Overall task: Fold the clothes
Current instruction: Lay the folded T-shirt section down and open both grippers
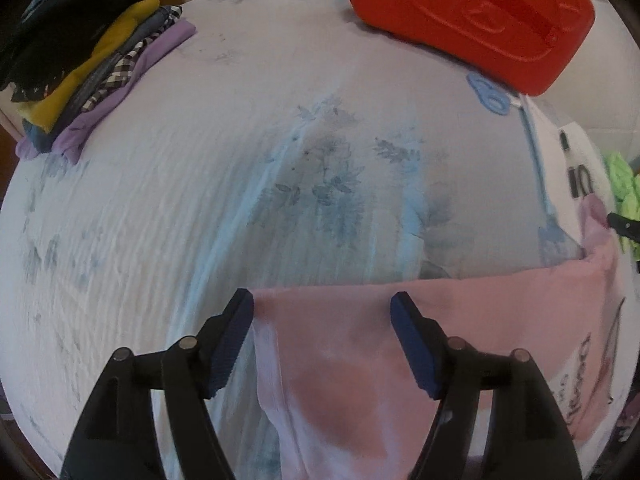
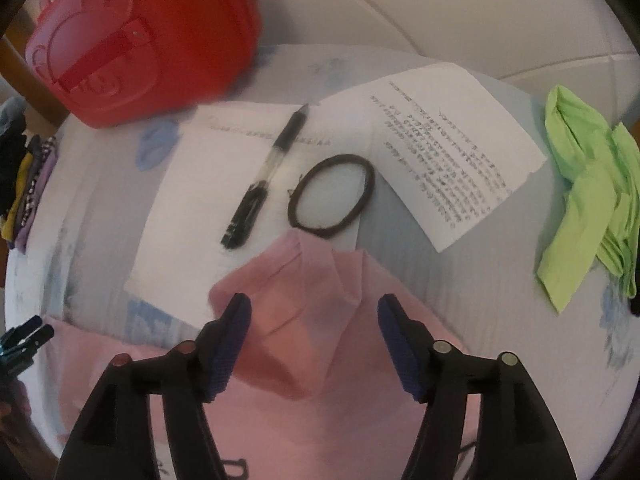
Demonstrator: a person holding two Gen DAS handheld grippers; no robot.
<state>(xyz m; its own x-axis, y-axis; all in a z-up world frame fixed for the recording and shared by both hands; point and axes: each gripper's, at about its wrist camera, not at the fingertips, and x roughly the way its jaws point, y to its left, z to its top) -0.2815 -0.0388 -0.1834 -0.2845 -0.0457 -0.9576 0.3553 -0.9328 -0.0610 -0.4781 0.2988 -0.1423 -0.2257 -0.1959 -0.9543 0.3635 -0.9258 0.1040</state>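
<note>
A pink garment [image 1: 344, 364] lies on the pale blue floral bedsheet [image 1: 200, 184], its folded top edge running to the right. My left gripper [image 1: 322, 304] stands open over that edge, and the cloth lies below its blue pads without being pinched. In the right wrist view the same pink garment [image 2: 304, 320] bunches into a raised fold with a sleeve end near a hair tie. My right gripper [image 2: 314, 308] is open above this fold, pads clear of the cloth. The left gripper's tip [image 2: 24, 340] shows at the far left of that view.
A red bag [image 1: 468, 12] sits at the back. A stack of folded clothes [image 1: 92, 76] lies at the left. Two paper sheets [image 2: 452, 148], a black pen [image 2: 266, 176] and a dark hair tie [image 2: 332, 196] lie ahead of the right gripper. A green garment [image 2: 588, 196] lies at the right.
</note>
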